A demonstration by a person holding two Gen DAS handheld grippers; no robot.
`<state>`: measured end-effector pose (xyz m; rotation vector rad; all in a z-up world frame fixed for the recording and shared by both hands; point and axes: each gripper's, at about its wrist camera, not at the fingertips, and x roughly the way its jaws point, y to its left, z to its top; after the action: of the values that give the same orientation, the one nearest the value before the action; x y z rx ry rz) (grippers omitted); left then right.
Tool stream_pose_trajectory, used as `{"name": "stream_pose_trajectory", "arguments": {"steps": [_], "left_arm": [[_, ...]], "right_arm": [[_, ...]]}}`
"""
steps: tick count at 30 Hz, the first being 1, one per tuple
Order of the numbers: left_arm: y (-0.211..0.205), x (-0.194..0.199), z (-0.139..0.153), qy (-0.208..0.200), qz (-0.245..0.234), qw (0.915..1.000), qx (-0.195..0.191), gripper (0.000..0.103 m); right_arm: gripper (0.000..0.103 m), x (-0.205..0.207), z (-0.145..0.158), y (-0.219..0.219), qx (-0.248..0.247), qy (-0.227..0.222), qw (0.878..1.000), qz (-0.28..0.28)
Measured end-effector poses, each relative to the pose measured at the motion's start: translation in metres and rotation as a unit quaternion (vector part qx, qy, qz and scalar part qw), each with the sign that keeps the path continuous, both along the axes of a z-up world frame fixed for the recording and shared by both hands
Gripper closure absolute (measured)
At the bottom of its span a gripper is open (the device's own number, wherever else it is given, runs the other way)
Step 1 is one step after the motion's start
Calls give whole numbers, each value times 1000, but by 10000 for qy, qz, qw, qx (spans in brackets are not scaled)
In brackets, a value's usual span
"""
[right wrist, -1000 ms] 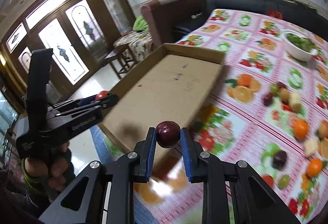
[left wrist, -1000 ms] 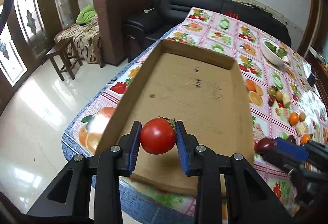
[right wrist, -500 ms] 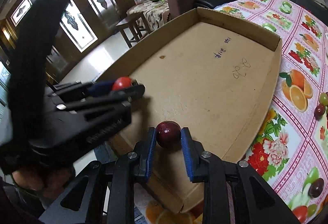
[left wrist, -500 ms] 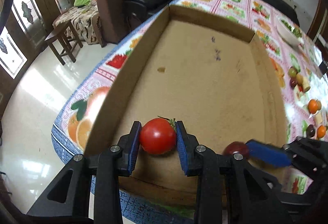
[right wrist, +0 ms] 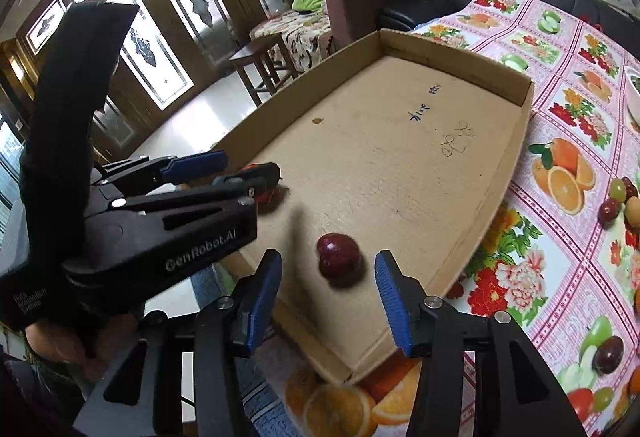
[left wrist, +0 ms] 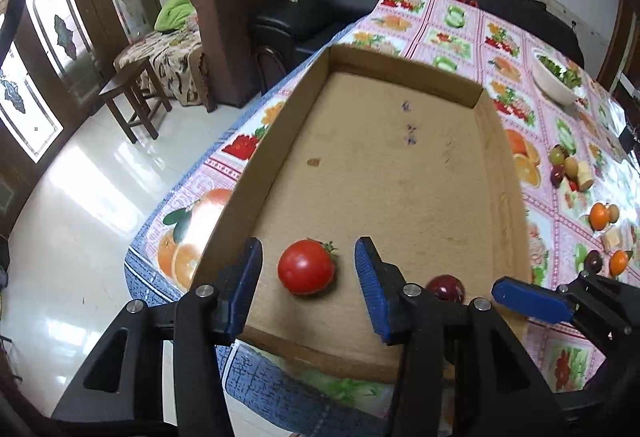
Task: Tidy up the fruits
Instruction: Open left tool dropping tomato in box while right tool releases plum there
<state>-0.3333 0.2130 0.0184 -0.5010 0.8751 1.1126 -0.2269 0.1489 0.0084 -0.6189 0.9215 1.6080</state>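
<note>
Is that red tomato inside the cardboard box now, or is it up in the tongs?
Inside. The tomato rests on the floor of the cardboard box; the left tongs have just been opening, with gaps on both sides.

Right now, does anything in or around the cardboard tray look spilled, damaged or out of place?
Nothing stands out. The tomato and the dark red fruit sit intact near the cardboard tray's near end. The tray has only pen marks and a small stain.

Matt cardboard tray (left wrist: pixel 400 197) holds a glossy smooth tomato (left wrist: pixel 306 267).
</note>
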Motion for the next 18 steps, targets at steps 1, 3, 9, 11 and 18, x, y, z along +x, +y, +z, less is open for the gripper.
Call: {"name": "stream_pose_trajectory", "arguments": {"steps": [1,3,9,11,18], "left_arm": [[-2,1,2,7,-1,10000,27,56],[-5,3,5,-10,-24,10000,55,56],[-17,13,11,-59,-158,9998,55,56],[-21,18,12,-68,-215,9997,61,56],[-38,36,15,-78,-490,9988,52,56]], "right_arm": [[53,2,2,-4,30,19,10000,-21],[53,7,5,-13,72,51,9999,-65],[53,33,18,-43,244,136,9988,-393],[53,41,21,-51,277,143,9981,-530],[53,74,19,-82,245,207,9939,-1058]]}}
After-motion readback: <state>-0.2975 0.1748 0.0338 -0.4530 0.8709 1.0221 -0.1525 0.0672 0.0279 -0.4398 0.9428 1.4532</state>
